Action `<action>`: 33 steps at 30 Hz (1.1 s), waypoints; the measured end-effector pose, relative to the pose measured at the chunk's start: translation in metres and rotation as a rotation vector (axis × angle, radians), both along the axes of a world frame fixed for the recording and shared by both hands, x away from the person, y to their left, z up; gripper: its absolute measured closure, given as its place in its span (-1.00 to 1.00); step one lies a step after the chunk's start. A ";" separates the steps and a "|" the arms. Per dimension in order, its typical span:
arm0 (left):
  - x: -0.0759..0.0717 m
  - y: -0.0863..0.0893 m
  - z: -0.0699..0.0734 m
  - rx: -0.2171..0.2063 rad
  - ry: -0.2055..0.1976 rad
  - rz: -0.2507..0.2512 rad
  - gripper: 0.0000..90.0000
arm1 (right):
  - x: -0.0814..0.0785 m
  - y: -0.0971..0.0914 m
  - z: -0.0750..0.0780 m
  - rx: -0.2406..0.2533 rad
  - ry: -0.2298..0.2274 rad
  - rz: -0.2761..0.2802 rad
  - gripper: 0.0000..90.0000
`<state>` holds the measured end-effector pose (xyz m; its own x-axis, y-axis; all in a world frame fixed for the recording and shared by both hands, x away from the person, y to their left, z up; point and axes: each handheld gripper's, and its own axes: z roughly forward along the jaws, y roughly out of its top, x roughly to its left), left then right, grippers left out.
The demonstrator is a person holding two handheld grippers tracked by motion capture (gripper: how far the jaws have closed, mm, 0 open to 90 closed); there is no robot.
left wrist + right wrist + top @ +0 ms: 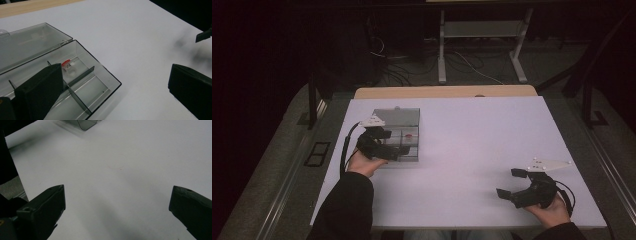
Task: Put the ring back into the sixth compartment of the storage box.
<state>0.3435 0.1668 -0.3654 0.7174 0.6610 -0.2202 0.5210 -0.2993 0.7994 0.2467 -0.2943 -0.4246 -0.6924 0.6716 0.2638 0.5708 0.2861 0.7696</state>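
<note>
Left gripper (384,145), jaws wide apart and empty, hangs over the near-left end of the open clear compartment box (105,75); the small red-and-white item (66,64) sits in the compartment just ahead of its left jaw. Right gripper (512,184), jaws also spread and empty, rests well apart on the bare white table (472,150), so left is nearer; thin dividers (77,76) flank the item.

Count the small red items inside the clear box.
1. One small red item lies in a far compartment of the open clear box, near a divider. The left tool's jaw covers part of the box, so others may be hidden.
</note>
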 end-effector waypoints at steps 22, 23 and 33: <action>-0.045 -0.004 -0.020 0.002 -0.040 -0.033 -1.00 | 0.000 0.001 0.000 -0.004 0.002 0.002 -0.99; -0.047 -0.004 -0.022 0.002 -0.039 -0.038 -1.00 | 0.000 0.001 0.000 -0.004 0.002 0.003 -0.99; -0.061 -0.002 -0.045 0.001 -0.011 -0.065 -1.00 | 0.000 0.002 0.000 -0.004 0.006 0.005 -0.99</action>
<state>0.2825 0.1647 -0.4102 0.7611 0.6131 -0.2119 0.4920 -0.3327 0.8045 0.2465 -0.2923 -0.4251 -0.6938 0.6695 0.2651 0.5742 0.2922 0.7648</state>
